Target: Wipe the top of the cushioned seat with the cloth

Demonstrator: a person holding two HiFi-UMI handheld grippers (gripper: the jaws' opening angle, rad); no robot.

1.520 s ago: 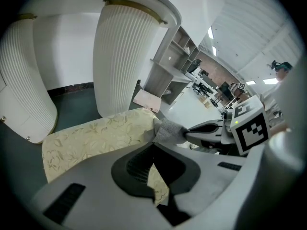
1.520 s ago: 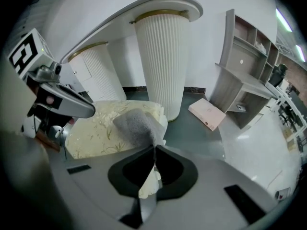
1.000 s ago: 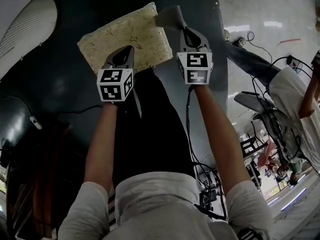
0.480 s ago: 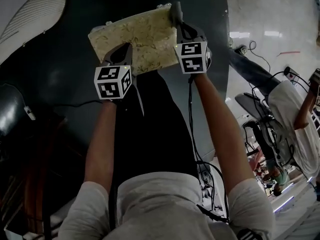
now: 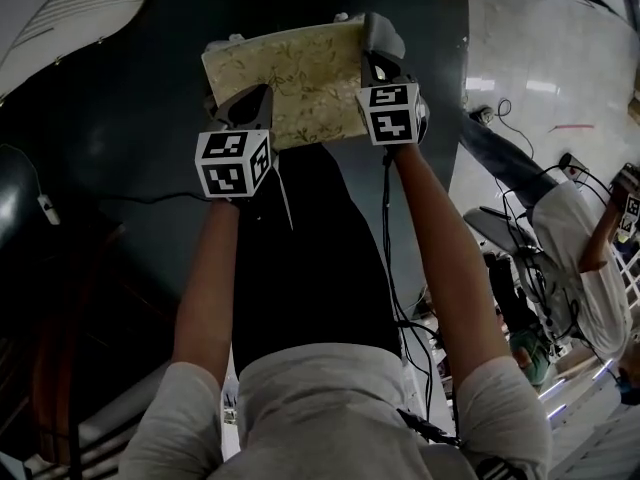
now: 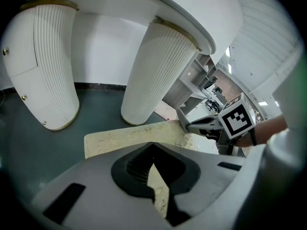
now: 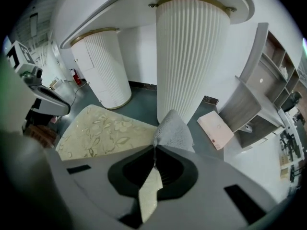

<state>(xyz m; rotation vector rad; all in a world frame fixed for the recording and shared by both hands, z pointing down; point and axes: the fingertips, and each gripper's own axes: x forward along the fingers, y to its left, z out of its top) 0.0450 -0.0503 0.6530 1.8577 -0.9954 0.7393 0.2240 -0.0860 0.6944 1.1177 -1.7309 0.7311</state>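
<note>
The right gripper, jaws clamped on a crumpled grey cloth, has slid to the right edge of the cream floral cushioned seat. The left gripper shows jaws closed, empty. Further rightward drift risks the cloth leaving the seat.

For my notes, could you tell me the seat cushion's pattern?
Cushion: cream, leafy floral print; right gripper view.

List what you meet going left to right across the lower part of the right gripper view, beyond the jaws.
left gripper → cushioned seat → cloth → pink flat board → grey shelf unit
</note>
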